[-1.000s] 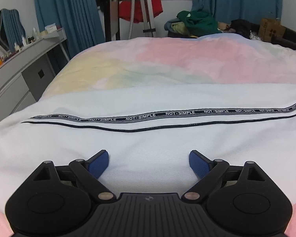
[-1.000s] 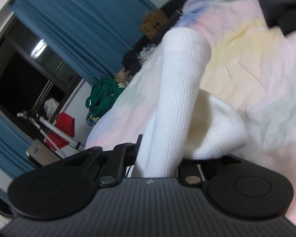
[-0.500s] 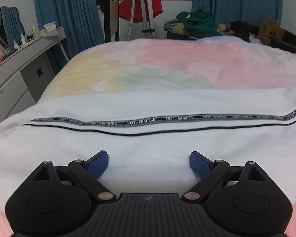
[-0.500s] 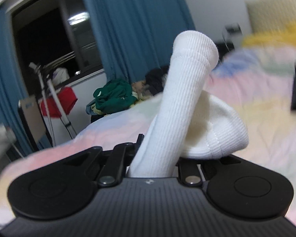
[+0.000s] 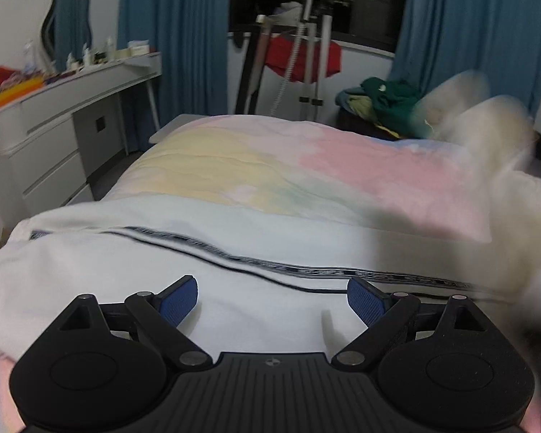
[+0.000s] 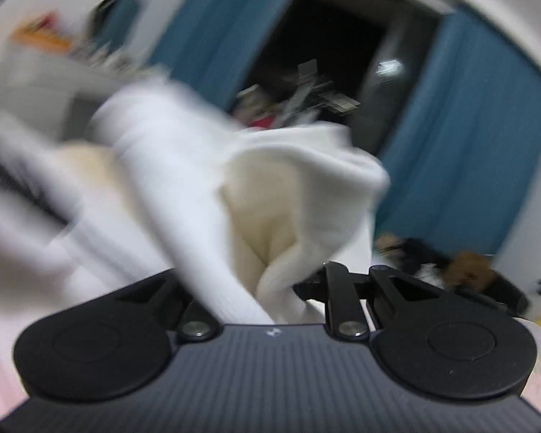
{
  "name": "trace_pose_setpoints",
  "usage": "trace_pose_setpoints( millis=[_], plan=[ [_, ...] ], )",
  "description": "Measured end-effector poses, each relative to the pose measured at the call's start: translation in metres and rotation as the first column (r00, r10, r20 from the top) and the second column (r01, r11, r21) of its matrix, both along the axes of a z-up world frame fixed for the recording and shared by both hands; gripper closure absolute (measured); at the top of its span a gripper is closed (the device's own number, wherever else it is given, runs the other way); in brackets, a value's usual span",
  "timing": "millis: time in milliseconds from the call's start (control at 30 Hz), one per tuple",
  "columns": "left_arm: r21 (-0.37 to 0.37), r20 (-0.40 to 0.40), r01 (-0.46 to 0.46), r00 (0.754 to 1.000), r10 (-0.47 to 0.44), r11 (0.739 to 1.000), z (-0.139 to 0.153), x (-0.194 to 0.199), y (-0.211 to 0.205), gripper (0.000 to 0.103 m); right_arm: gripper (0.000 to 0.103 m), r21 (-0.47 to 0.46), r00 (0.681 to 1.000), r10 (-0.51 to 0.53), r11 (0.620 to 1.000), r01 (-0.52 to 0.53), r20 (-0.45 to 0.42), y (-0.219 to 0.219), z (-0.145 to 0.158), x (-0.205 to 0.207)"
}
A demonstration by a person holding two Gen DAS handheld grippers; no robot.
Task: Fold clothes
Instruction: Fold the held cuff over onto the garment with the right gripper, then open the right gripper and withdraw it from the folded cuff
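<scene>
Right wrist view, white garment now swung toward desk, blurred

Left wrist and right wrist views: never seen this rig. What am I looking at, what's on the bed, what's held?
No robot: a person carries a handheld claw in each hand, each with a fisheye camera looking along its fingers. The left view shows the left claw open above a white garment with a black lettered stripe, spread on a bed with a pastel cover. The right view is blurred; the right claw is shut on a bunched part of white fabric, probably the same garment's sleeve.
</scene>
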State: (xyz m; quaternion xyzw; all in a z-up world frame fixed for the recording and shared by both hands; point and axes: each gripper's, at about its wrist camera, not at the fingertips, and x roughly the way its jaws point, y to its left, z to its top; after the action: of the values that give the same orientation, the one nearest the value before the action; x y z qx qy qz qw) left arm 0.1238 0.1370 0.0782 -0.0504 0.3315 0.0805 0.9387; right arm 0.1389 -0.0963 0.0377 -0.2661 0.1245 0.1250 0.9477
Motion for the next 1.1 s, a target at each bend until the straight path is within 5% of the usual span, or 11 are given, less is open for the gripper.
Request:
trace_pose_setpoints(
  millis=[167,400,533,667,867,967,1100],
  plan=[
    [-0.031,0.011,-0.023,1.000,0.023,0.999,0.006,-0.005,0.014,0.012,0.085,-0.123,0.995,0.034,0.991,-0.045,-0.090,0.026,-0.047,-0.008],
    [0.023,0.081,-0.017,0.997,0.015,1.000,0.017,-0.013,0.007,0.012,0.084,0.005,0.995,0.056,0.998,-0.056,-0.082,0.028,0.000,-0.013],
    [0.107,0.099,-0.011,0.995,0.000,0.994,0.018,-0.014,-0.006,0.012,0.084,0.046,0.982,0.118,0.993,-0.113,-0.150,0.050,-0.011,-0.022],
    [0.103,0.071,0.009,0.997,-0.017,0.995,0.011,-0.013,-0.008,0.012,0.082,0.049,0.981,0.130,0.991,-0.124,-0.147,0.053,-0.024,-0.025],
    [0.101,0.070,0.024,0.997,-0.031,0.995,0.008,-0.008,-0.008,0.012,0.063,0.114,0.923,0.259,0.965,-0.236,-0.285,0.033,0.001,-0.034],
    [0.128,0.063,0.042,0.997,-0.050,0.991,0.006,-0.008,-0.015,0.012,0.028,0.207,0.852,0.367,0.928,-0.309,-0.374,0.013,0.018,-0.043],
    [0.117,0.065,0.072,0.995,-0.080,0.991,0.006,-0.009,-0.017,0.012,0.025,0.291,0.804,0.426,0.899,-0.327,-0.414,-0.017,0.041,-0.061]
  ],
)
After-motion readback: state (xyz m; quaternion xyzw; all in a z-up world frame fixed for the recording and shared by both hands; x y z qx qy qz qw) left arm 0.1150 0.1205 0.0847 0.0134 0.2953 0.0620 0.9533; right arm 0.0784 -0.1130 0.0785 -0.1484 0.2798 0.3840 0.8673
